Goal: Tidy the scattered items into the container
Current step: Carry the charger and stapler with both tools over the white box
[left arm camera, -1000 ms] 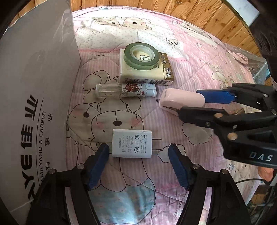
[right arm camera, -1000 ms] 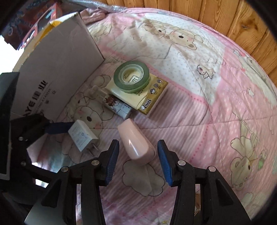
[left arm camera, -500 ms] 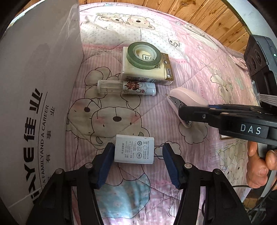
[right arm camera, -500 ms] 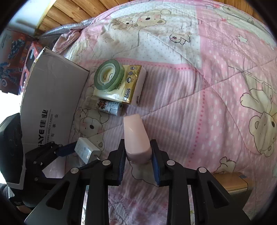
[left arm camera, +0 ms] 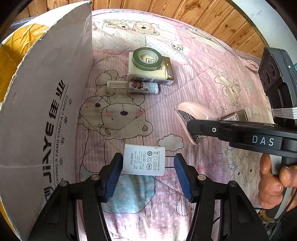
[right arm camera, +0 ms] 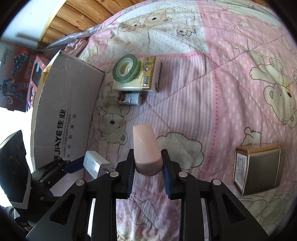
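Pink quilted bedding (left arm camera: 194,61) printed with cartoon bears covers the whole work surface, with wooden panelling (left arm camera: 167,11) behind its far edge. At the far left stands the container, a grey cardboard box (left arm camera: 46,111) with printed lettering on its side wall and yellow lining showing inside. Just right of that wall, near the camera, the left gripper (left arm camera: 148,173) has its blue-padded fingers spread on either side of a white charger (left arm camera: 144,162) that lies flat on the bedding; the left pad is touching or almost touching the charger's edge, while the right pad stands clear beside the metal prongs. Farther away, a small tube (left arm camera: 132,87) with a clear cap lies on its side, and just beyond it a tissue pack (left arm camera: 151,73) carries a roll of green tape (left arm camera: 147,59) on top. To the right, the right gripper (right arm camera: 148,166) is clamped on the rear end of a pink stapler (right arm camera: 145,146), whose front end points away toward the tube. A person's hand (left arm camera: 274,183) grips that tool's handle. At the far right a gold tin (right arm camera: 259,169) lies on the bedding, well apart from the other items.
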{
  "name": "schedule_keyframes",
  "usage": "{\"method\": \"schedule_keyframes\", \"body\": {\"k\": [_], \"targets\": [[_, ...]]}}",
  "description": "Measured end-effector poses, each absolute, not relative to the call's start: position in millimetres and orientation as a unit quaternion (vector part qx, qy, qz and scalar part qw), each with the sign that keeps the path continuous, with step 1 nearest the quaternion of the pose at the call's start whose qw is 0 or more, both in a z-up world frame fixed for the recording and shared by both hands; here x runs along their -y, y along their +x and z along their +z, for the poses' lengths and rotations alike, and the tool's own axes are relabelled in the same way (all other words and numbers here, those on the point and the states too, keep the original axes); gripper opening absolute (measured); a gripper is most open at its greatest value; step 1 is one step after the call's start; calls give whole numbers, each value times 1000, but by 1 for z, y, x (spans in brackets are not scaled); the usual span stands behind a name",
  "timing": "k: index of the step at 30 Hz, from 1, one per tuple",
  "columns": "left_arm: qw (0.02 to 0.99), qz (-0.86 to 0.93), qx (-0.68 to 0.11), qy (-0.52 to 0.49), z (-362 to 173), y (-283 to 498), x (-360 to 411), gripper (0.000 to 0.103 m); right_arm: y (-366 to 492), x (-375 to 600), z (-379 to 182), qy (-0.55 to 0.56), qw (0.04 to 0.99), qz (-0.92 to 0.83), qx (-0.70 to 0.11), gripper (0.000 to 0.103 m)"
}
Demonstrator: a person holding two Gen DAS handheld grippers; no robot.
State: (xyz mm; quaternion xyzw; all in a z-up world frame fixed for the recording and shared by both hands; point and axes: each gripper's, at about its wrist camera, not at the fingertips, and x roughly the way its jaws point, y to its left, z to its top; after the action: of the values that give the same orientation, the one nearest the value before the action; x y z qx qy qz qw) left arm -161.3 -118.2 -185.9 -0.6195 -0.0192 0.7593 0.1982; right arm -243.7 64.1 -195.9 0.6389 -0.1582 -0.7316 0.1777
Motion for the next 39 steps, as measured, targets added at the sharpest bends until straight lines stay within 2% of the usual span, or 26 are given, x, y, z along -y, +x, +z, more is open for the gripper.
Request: {"method": "schedule_keyframes", "body": {"k": [12, 39], "targets": [[223, 764, 20, -604, -171, -151, 101, 58, -201, -53, -176, 636, 163, -736, 164, 28], [251, 797, 18, -549, -104, -84, 141, 58, -92, -18, -139, 632, 132, -754, 124, 28]]}}
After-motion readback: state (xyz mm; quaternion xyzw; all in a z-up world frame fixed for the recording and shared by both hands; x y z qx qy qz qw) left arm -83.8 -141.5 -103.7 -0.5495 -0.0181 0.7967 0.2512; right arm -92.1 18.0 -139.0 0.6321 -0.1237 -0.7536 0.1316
